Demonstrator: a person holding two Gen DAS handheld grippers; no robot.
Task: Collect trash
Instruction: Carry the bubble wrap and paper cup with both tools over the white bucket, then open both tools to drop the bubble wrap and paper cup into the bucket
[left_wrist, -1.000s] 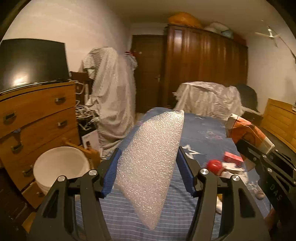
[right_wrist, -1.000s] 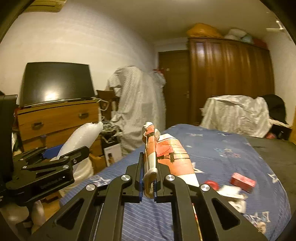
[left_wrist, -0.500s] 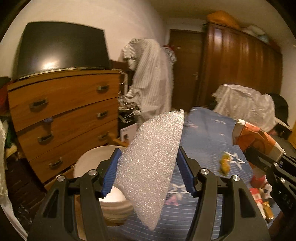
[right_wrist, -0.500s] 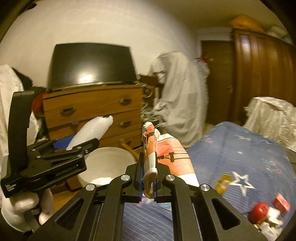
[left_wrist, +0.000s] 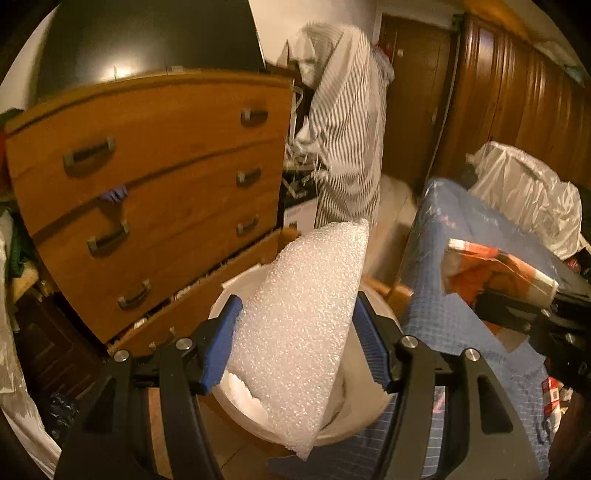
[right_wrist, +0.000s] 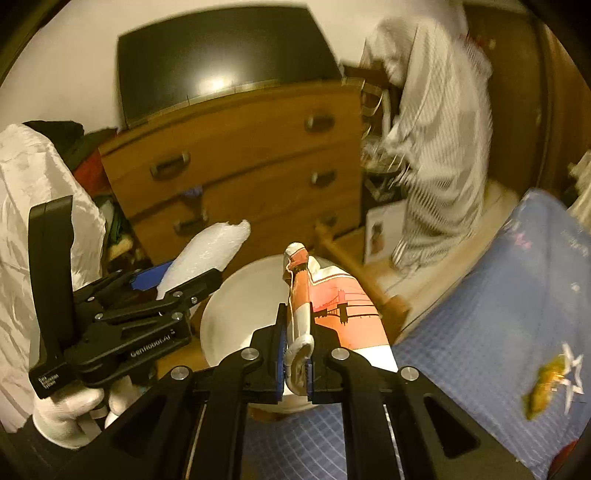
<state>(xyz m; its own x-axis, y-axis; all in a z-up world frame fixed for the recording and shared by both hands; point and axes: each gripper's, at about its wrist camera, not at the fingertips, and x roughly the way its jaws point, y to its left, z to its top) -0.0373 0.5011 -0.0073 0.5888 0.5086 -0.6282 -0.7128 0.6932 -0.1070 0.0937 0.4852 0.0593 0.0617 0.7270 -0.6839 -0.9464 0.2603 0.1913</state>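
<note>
Your left gripper (left_wrist: 299, 343) clamps white foam sheet (left_wrist: 299, 325) above white bucket (right_wrist: 236, 314) (beside dresser (left_wrist: 147, 192)); your right gripper (right_wrist: 297, 363) pinches orange-white carton (right_wrist: 332, 310) over bucket rim.

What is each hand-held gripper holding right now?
Left hand-held gripper: closed on the white foam sheet.
Right hand-held gripper: closed on the orange and white paper bag.
</note>
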